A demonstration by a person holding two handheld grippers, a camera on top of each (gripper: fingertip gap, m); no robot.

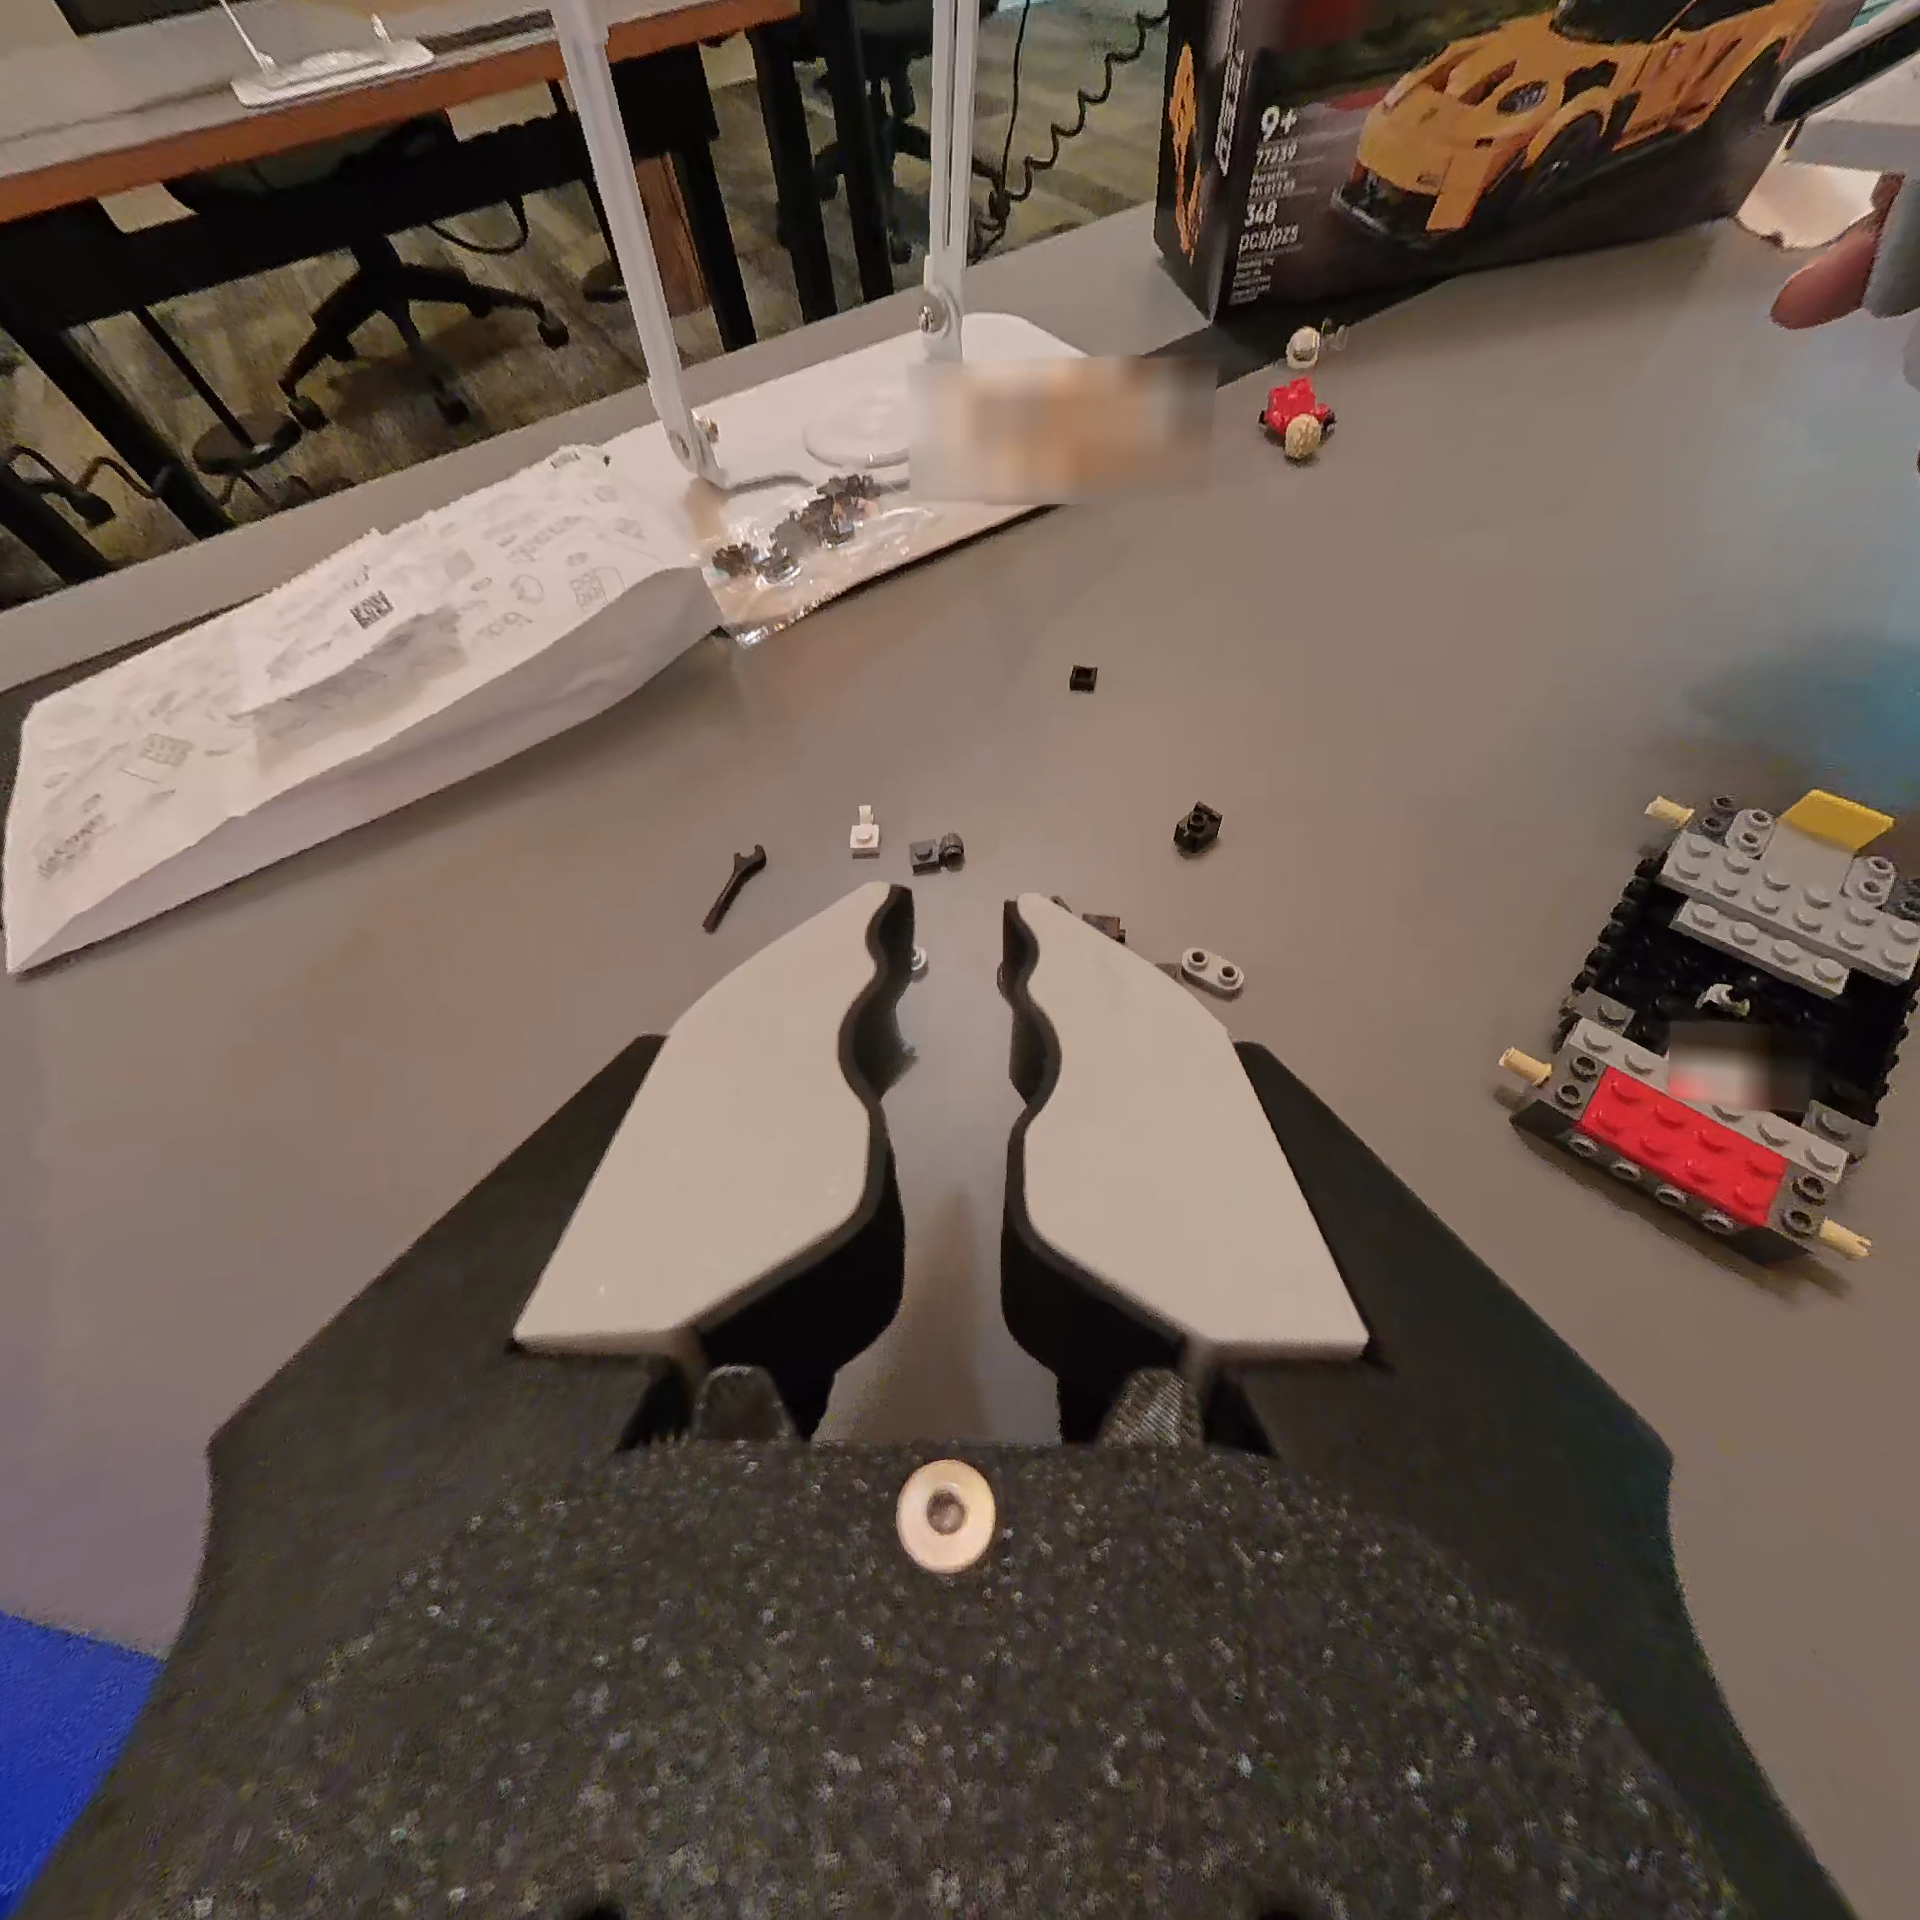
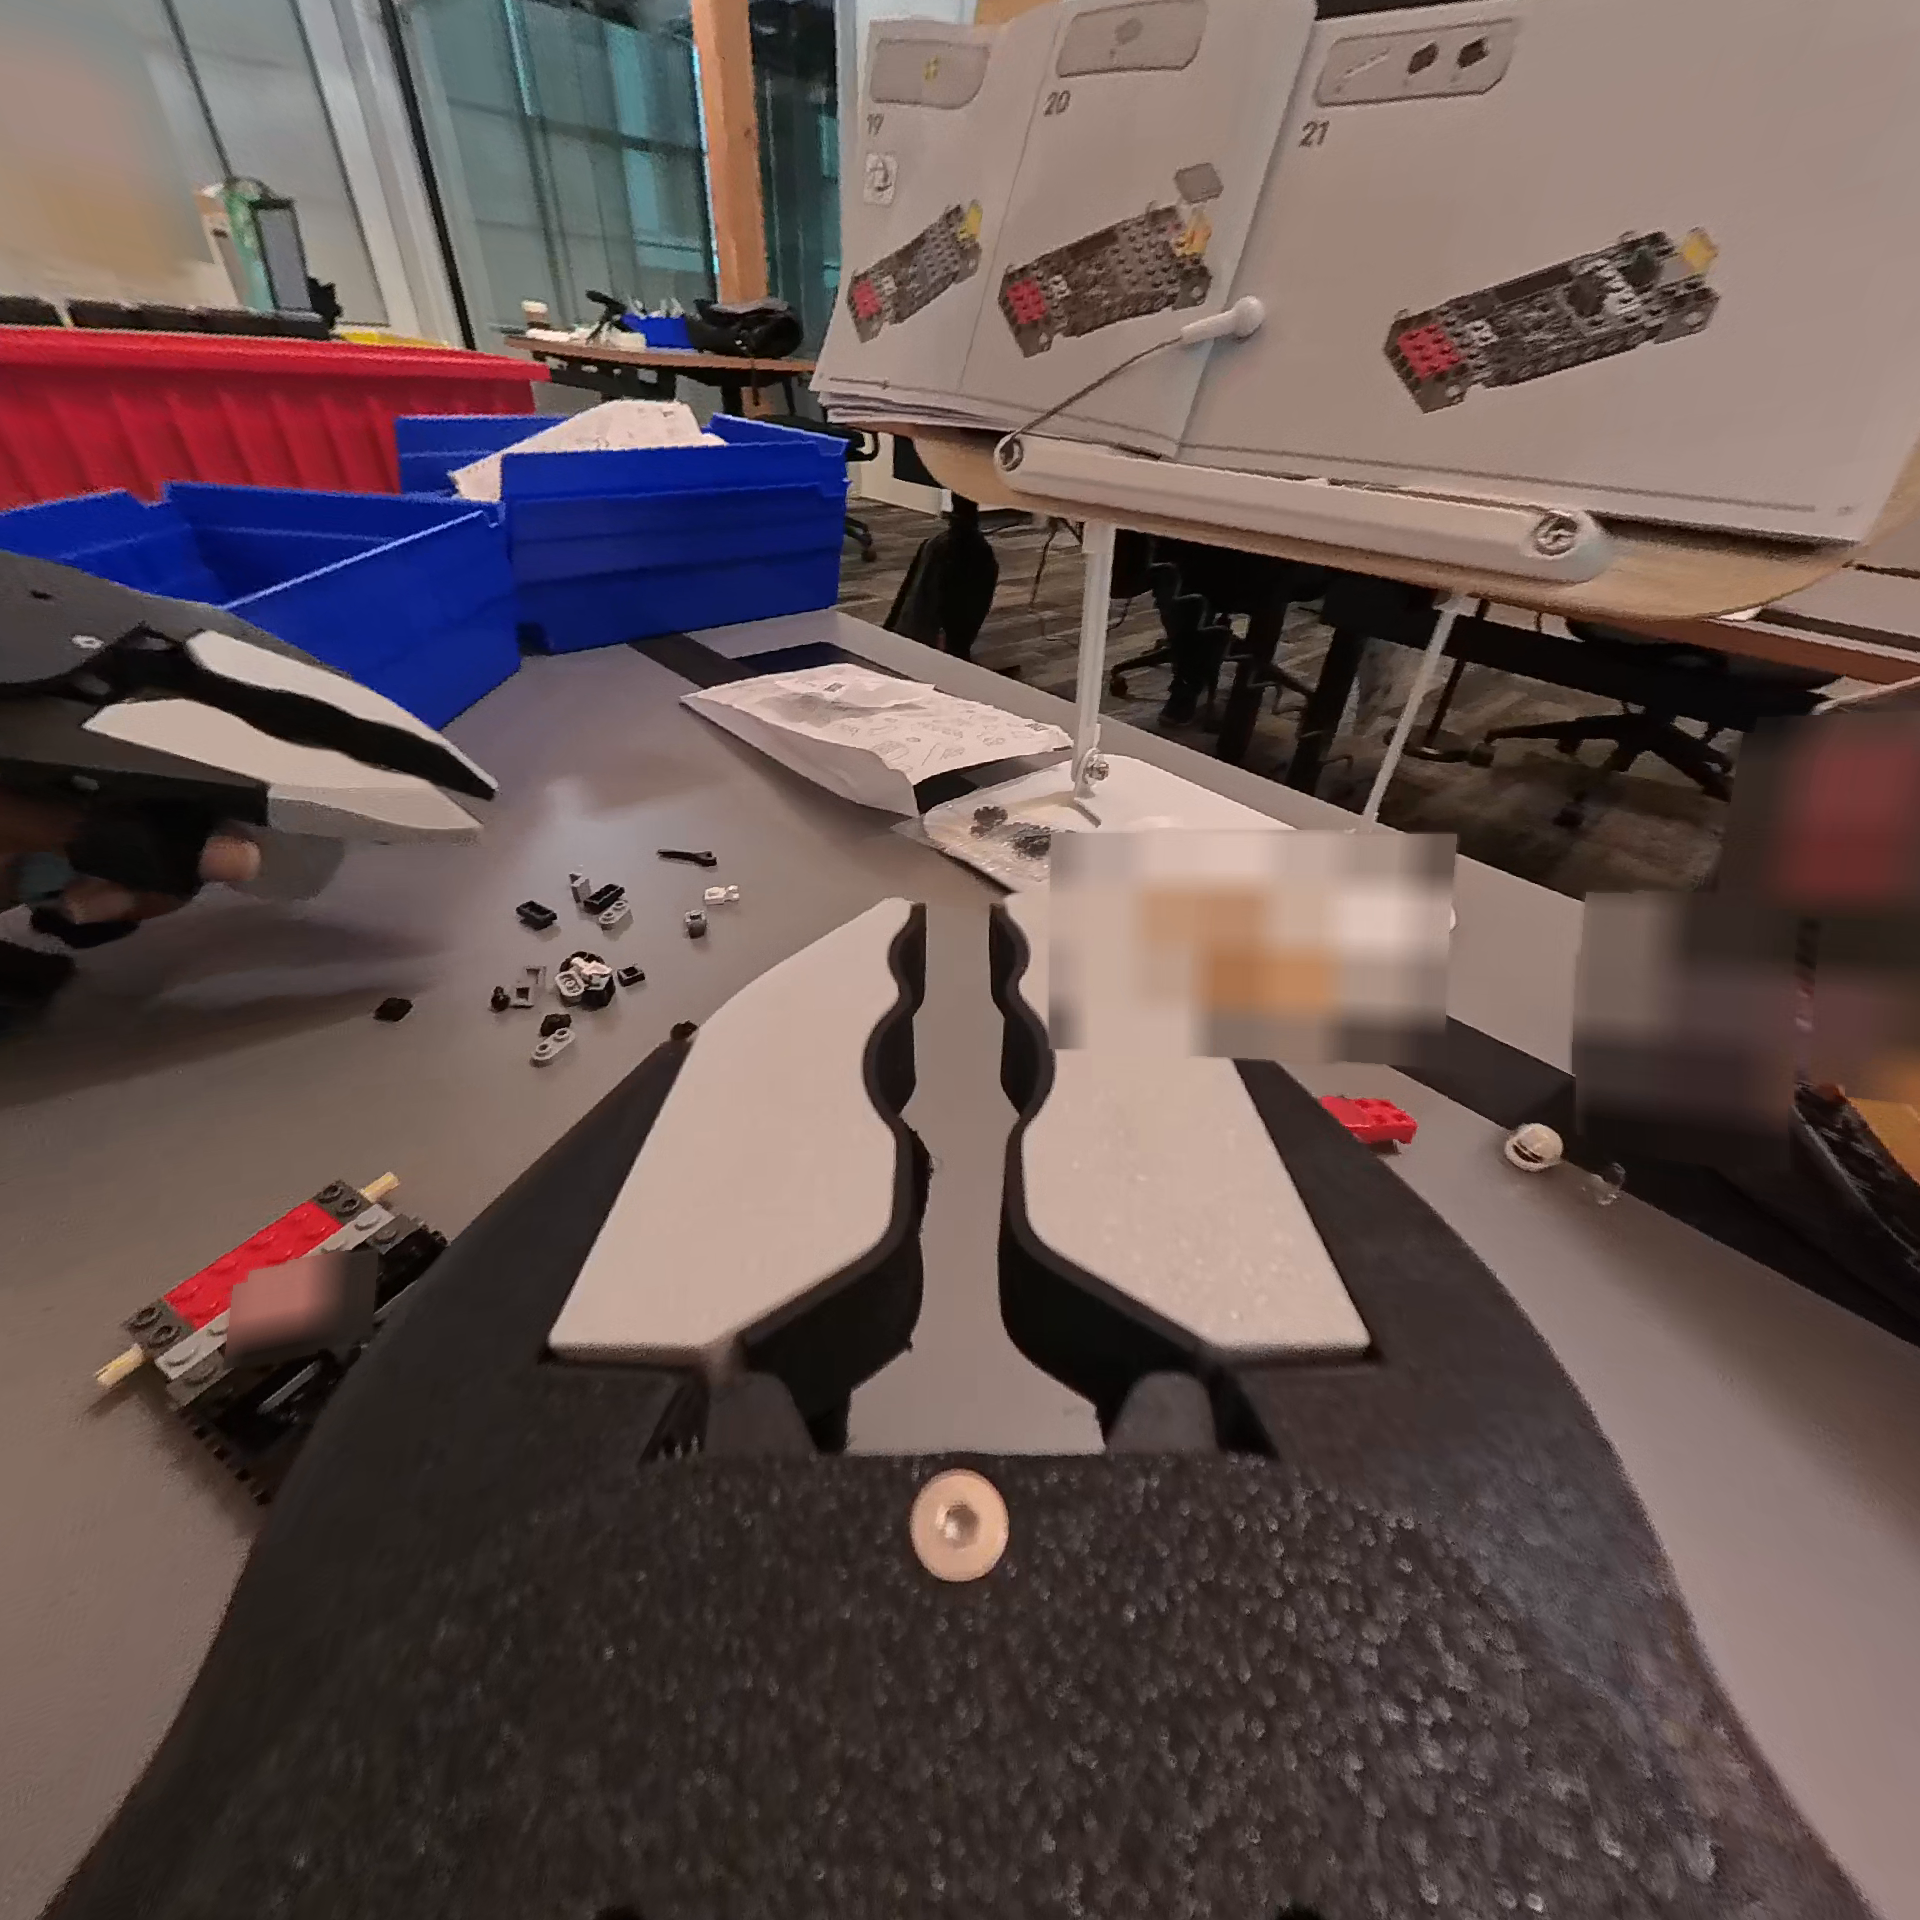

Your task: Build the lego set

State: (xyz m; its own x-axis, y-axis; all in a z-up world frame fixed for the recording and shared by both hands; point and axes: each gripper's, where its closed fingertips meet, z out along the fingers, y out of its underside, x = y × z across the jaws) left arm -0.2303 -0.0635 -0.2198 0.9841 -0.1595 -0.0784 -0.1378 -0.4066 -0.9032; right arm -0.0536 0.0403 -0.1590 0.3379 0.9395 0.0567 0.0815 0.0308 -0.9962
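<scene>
Left gripper (image 1: 956, 920), parted and empty, hovers beside chassis (image 1: 1756, 1029)

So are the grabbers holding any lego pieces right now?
No, neither holds anything. The left gripper is open above the loose pieces on the table. The right gripper is open too, with only bare table between its fingers.

Left gripper (image 1: 957, 914): speckled black textured body, one silver countersunk screw on the midline, two light grey flat fingers (image 1: 769, 1091) with wavy black inner edges. Right gripper (image 2: 956, 920): identical build. A black glove (image 2: 145, 852) covers the hand on the left unit.
</scene>
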